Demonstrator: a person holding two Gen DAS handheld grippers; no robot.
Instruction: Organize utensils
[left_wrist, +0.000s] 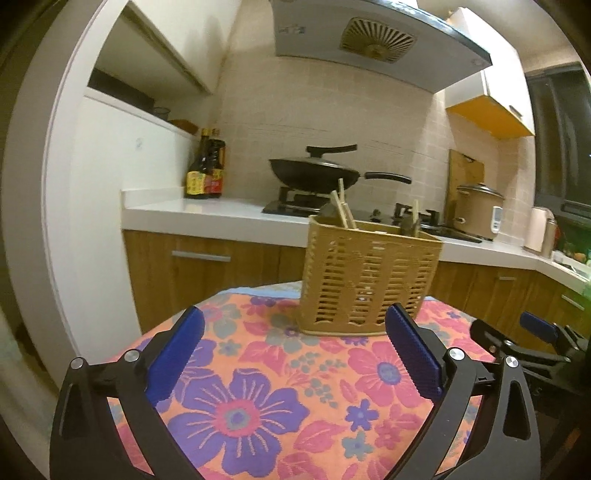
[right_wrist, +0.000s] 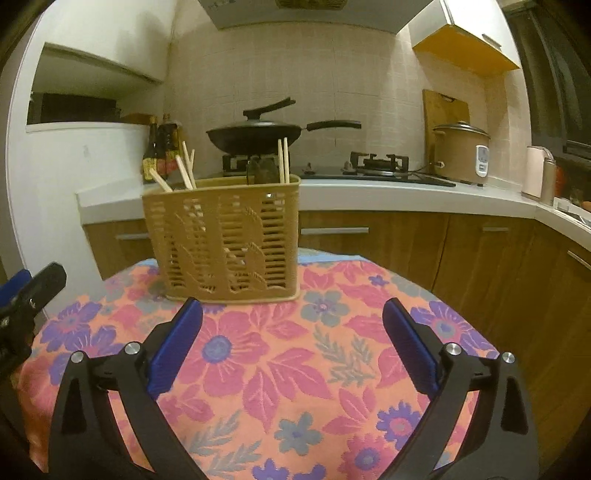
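Wooden chopsticks (right_wrist: 283, 160) are seen standing near upright, tips up, in a tan slotted utensil basket (right_wrist: 229, 238) set on a floral tablecloth (right_wrist: 280, 369), while the left gripper (left_wrist: 293, 328) and right gripper (right_wrist: 291, 319) are held empty, fingers spread apart.

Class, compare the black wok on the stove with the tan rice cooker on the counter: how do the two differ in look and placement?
The wok is black, wide and shallow with a long side handle; the rice cooker is tan, tall and drum-shaped with none visible. The wok sits on a gas burner; the rice cooker stands on the counter beside the stove, a cutting board behind it. Both wear dark lids.
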